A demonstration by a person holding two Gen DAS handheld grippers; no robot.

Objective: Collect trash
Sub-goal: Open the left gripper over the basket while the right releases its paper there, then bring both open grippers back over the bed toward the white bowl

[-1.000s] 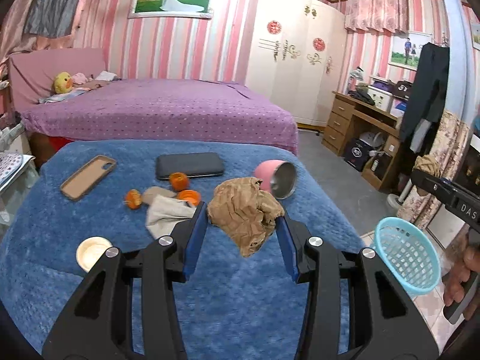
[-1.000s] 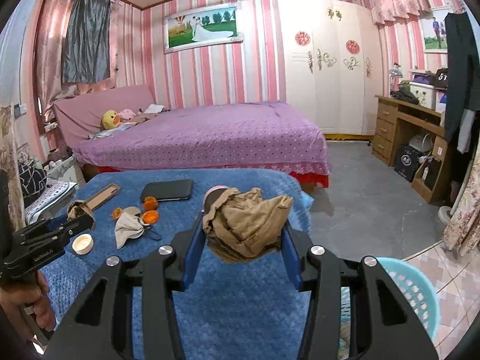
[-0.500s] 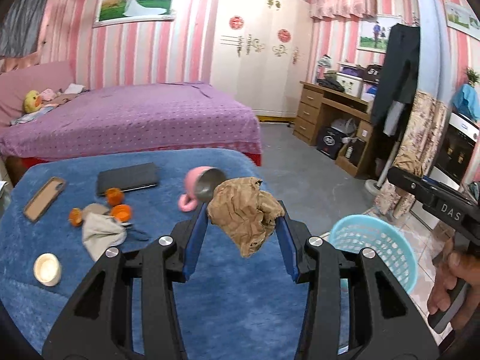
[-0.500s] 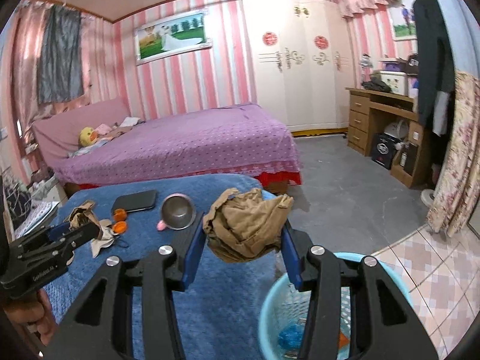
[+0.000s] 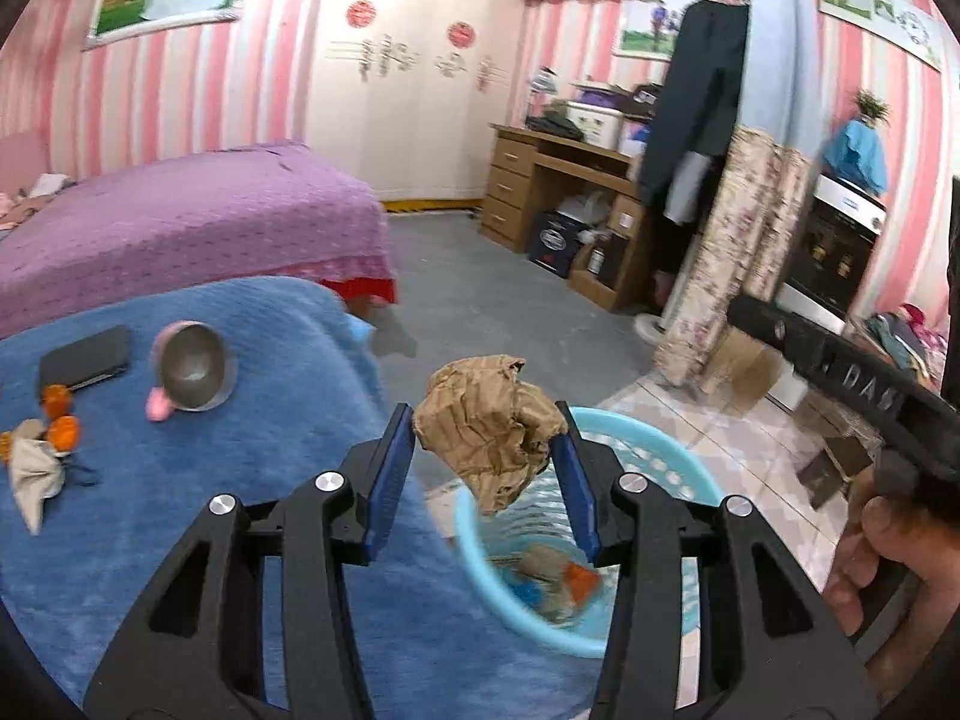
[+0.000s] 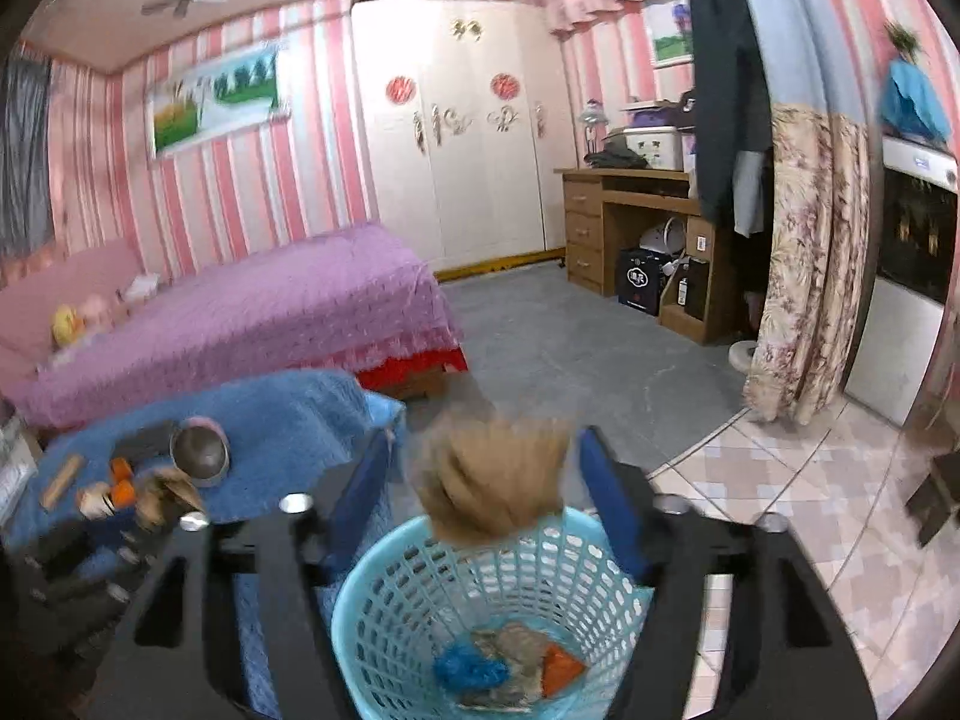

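My left gripper [image 5: 483, 450] is shut on a crumpled brown paper wad [image 5: 489, 432], held over the near rim of the light blue basket [image 5: 654, 450] on the floor. My right gripper [image 6: 480, 480] hangs above the same basket [image 6: 420, 576]. Its jaws are opening, and a blurred brown paper wad [image 6: 492, 480] sits loose between them, with gaps to both blue pads. A blue wad [image 6: 468, 666] and an orange scrap [image 6: 558, 669] lie in the basket. A hand [image 5: 882, 540] holding the right gripper shows at the right edge of the left wrist view.
The blue-covered table [image 5: 240, 480] carries a tipped pink mug [image 5: 192, 366], a dark phone [image 5: 84, 357], orange peels [image 5: 60, 420] and a crumpled beige tissue [image 5: 36, 474]. A purple bed [image 6: 270, 306], a wooden desk [image 6: 630, 228] and a floral curtain [image 6: 810, 276] ring the grey floor.
Both grippers swung right, from above the table to over the basket. The right jaws spread and let go of their wad. The left still grips its paper.
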